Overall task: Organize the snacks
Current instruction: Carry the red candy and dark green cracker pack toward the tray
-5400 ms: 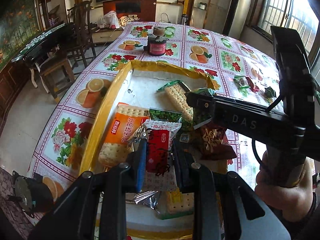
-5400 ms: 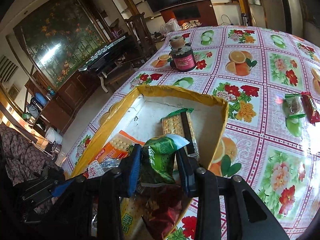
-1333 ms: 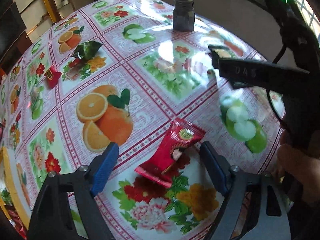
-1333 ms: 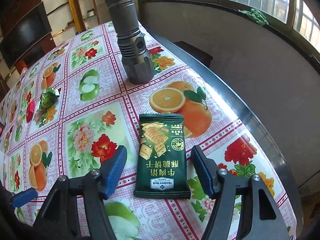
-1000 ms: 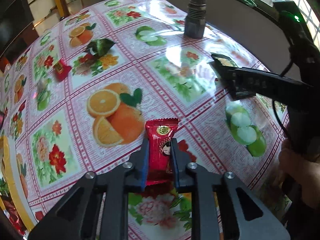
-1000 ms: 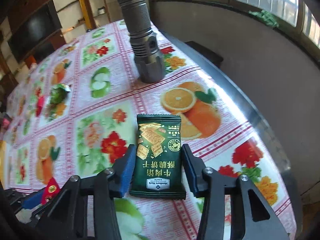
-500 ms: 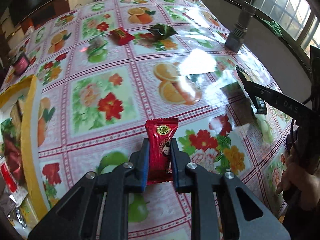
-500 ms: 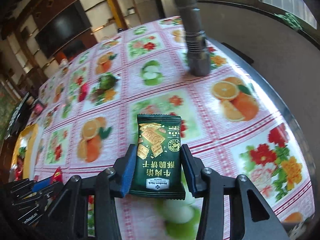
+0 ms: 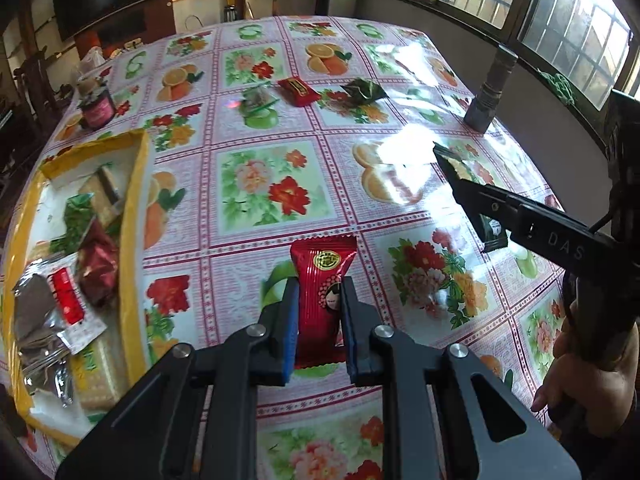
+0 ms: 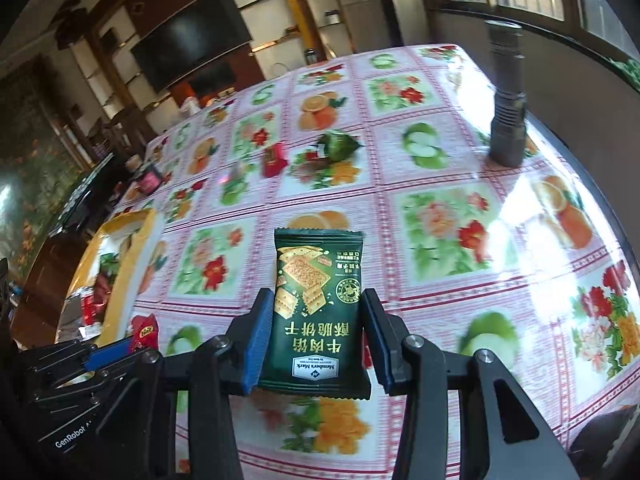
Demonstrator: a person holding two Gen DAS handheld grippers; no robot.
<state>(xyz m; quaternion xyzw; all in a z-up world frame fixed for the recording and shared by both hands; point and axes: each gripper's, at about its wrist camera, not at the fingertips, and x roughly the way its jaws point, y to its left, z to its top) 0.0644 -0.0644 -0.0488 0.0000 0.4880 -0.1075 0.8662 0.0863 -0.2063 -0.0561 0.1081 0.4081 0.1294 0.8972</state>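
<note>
My left gripper (image 9: 319, 292) is shut on a red snack packet (image 9: 322, 280) and holds it above the flowered tablecloth. My right gripper (image 10: 318, 312) is shut on a dark green cracker packet (image 10: 318, 312), also lifted off the table. The yellow-rimmed tray (image 9: 134, 216) with several snacks lies to the left in the left wrist view and shows far left in the right wrist view (image 10: 132, 252). Loose snacks stay on the table: a red packet (image 9: 298, 90), a dark green packet (image 9: 364, 92) and a clear-wrapped one (image 9: 256, 100). The right gripper shows at the right in the left wrist view (image 9: 472, 196).
A grey metal flashlight (image 10: 507, 92) stands upright near the table's right edge. A dark jar with a pink label (image 9: 96, 108) stands at the far left beyond the tray. Chairs and a cabinet with a TV lie behind the table.
Both grippers closed on their packets, lifted them and swung left, so the tray has come into view. The flashlight now sits farther off to the right.
</note>
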